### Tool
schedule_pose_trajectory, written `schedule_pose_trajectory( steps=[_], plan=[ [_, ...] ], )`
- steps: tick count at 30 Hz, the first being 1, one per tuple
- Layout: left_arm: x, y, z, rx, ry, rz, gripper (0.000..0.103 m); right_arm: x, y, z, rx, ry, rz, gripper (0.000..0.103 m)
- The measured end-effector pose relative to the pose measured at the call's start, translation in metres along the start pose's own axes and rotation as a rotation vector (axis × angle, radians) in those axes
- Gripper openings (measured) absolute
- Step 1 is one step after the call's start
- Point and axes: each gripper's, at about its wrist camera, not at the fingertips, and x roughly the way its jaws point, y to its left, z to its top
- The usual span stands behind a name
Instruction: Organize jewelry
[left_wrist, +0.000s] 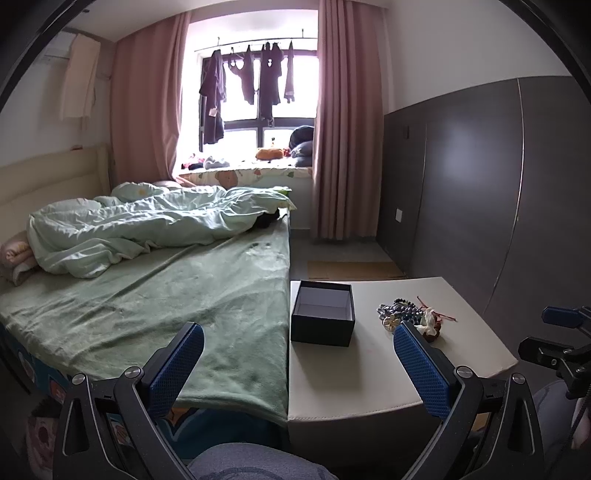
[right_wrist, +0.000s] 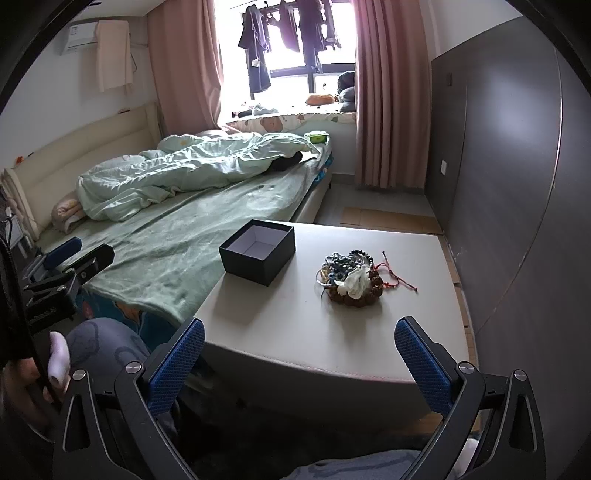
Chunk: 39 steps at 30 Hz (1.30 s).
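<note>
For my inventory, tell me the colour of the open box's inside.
Pale lavender-white, inside black outer walls of the open box; best seen from the right wrist view.

A dark square box (right_wrist: 257, 255) is sitting upright and open on the white desk (right_wrist: 295, 332), its pale lining showing, ahead and to the left of the right hand-held gripper (right_wrist: 299, 365). A tangled jewelry pile (right_wrist: 349, 277) of blue and brown beads, a white piece and red cord is lying straight ahead of that gripper, apart from the box.
</note>
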Motion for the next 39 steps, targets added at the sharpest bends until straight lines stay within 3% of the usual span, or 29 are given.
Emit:
schedule_pose_trajectory(
  steps=[39],
  plan=[
    [-0.001,-0.010,0.000,0.050,-0.020,-0.015,0.103,0.005,0.002,-0.001,-0.012,-0.005,-0.014,0.103]
  ],
)
